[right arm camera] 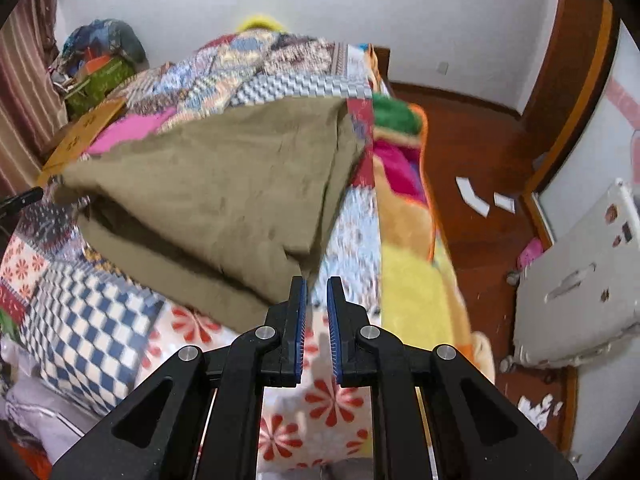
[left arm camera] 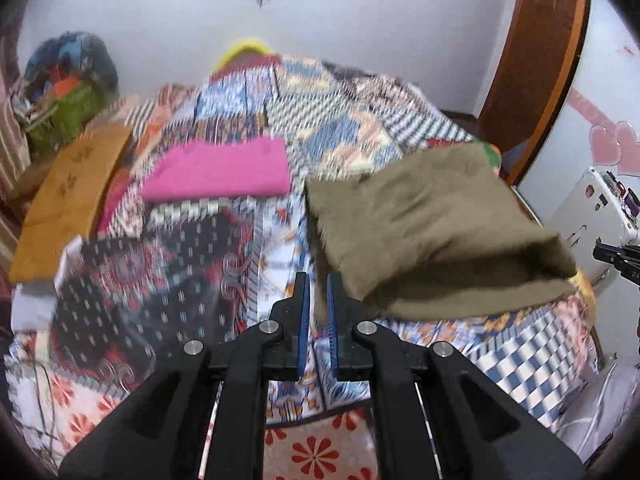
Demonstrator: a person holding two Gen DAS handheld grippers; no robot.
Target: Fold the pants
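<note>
The olive-brown pants [left arm camera: 432, 232] lie folded in a loose stack on the patchwork bedspread [left arm camera: 168, 272], the open fold facing me. They also show in the right wrist view [right arm camera: 216, 200]. My left gripper [left arm camera: 317, 284] hovers just off the stack's near left corner, jaws slightly apart with nothing between them. My right gripper [right arm camera: 317, 286] hovers at the stack's near right corner, jaws slightly apart and empty. The right gripper's tip shows at the far right of the left wrist view [left arm camera: 616, 258].
A folded pink garment [left arm camera: 220, 174] and a folded orange-brown one [left arm camera: 68, 204] lie further back on the bed. A yellow and orange blanket [right arm camera: 412, 280] hangs over the bed's right edge. A white suitcase [right arm camera: 576, 292] stands on the wooden floor [right arm camera: 480, 152].
</note>
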